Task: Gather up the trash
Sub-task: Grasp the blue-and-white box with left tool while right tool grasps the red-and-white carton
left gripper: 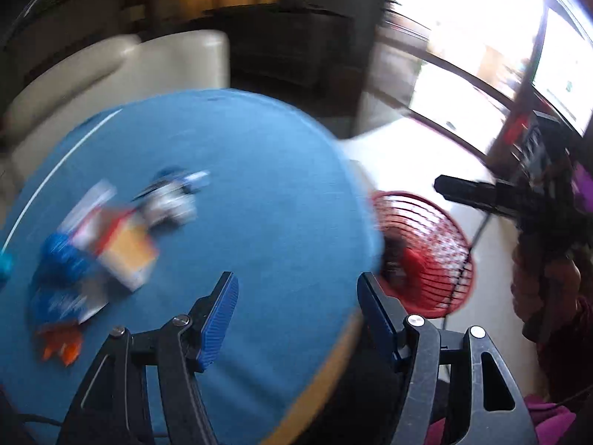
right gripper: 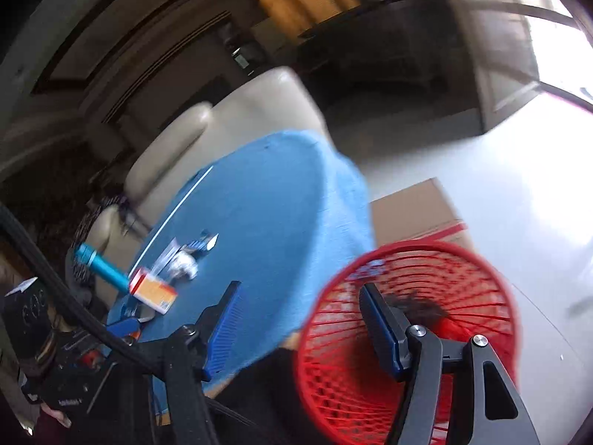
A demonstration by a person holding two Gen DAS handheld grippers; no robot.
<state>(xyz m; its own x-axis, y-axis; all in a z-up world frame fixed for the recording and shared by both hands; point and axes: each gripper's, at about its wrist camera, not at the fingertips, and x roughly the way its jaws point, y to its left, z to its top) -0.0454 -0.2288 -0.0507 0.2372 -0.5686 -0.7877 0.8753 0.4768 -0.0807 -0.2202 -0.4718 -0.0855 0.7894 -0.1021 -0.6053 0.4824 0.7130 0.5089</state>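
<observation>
Red basket (right gripper: 407, 333) beneath right gripper (right gripper: 296, 319)

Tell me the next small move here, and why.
Probably swing the left gripper toward the orange-and-white carton on the round blue table. Both grippers stand open and empty, the right gripper hangs over the red mesh basket, and the blurred wrappers remain on the table.
</observation>
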